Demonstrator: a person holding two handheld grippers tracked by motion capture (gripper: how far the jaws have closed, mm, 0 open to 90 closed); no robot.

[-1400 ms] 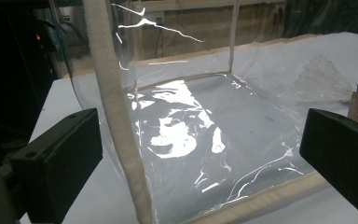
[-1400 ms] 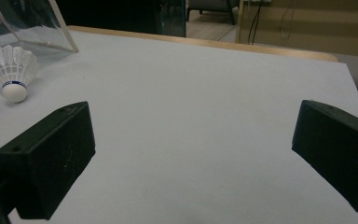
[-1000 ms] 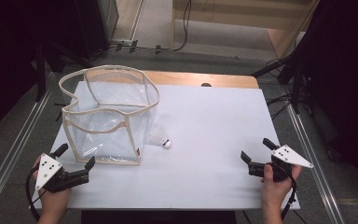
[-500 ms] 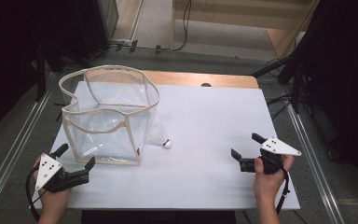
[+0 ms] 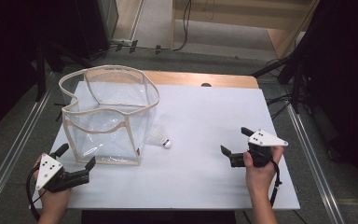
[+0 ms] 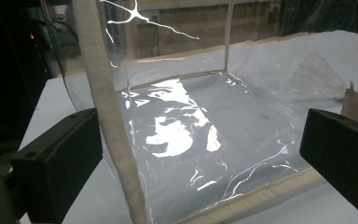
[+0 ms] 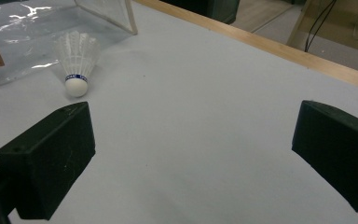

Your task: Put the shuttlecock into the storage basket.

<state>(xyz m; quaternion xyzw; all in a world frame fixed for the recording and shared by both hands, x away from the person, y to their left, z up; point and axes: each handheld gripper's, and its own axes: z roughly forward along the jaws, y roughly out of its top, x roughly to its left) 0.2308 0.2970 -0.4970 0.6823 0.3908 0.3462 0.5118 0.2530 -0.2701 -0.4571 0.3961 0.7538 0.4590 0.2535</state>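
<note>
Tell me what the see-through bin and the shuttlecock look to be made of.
Bin: clear, glossy plastic film, going by its glare and wrinkles, with beige fabric-like edging. Shuttlecock: white feather-like skirt, possibly synthetic, and a smooth matte white cap with a blue band.

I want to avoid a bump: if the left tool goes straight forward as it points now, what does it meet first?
Most likely the clear bag: the left tool, jaws open, faces its near wall and cloth-edged corner. The gap cannot be judged.
</note>
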